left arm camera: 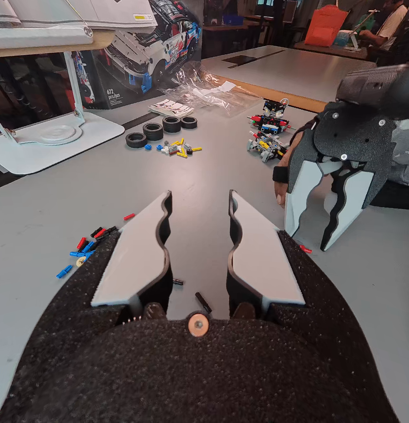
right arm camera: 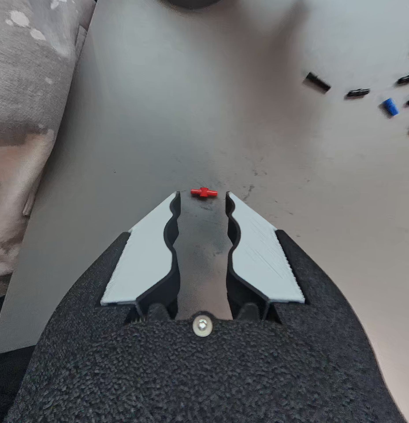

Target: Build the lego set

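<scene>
Your left gripper (left arm camera: 200,194) hangs low over the grey table (left arm camera: 199,174) with its fingers spread wide and nothing between them; two black pins (left arm camera: 202,302) lie on the bare surface under the gap. Your right gripper (right arm camera: 203,194) points down at the table near its near edge, fingers moderately apart and empty, and a small red axle pin (right arm camera: 203,192) lies crosswise just beyond the tips, not touched by either finger. In the left wrist view that same gripper (left arm camera: 306,238) stands to the right, tips at the surface. A scatter of blue, red and black pins (left arm camera: 86,247) sits beside your left gripper's left finger. Toward the far side lie four black tyres (left arm camera: 161,130), a small heap of yellow, grey and blue parts (left arm camera: 177,148), and two partly built chassis sections (left arm camera: 268,132). The set's box (left arm camera: 141,66) stands at the far left, behind a white stand (left arm camera: 59,137) carrying the instruction booklet (left arm camera: 68,13), with clear plastic bags (left arm camera: 205,91) and a sticker sheet (left arm camera: 171,108) nearby.
</scene>
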Demonstrator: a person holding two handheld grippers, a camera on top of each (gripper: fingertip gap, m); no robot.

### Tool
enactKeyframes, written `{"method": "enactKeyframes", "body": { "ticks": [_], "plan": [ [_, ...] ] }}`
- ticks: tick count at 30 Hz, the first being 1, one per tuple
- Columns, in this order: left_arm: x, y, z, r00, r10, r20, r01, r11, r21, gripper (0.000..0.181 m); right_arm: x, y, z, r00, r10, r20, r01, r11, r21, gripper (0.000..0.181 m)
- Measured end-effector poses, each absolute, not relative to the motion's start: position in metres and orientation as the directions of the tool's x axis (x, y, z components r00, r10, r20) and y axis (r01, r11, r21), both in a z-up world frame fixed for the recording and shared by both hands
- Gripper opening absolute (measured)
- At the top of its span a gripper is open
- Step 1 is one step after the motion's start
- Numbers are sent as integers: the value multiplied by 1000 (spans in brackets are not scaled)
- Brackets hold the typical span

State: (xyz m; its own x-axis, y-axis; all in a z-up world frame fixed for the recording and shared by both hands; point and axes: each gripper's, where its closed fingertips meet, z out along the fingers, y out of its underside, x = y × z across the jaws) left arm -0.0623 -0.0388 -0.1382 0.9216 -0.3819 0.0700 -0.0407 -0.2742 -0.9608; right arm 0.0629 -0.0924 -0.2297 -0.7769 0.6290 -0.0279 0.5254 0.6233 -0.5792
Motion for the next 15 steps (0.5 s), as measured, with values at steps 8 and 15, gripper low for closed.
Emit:
{"method": "enactKeyframes", "body": {
  "ticks": [8, 15],
  "plan": [
    [-38, -45, -167, 866, -495, 77, -135, -379, -916, 50, 59, -93, -239, -775, 632, 10, 518, 643, -565, 23],
    [-4, -64, -170, 706, -607, 364, 4, -511, -860, 56, 29, -85, -207, -715, 653, 248, 372, 656, -657, 23]
  ]
}}
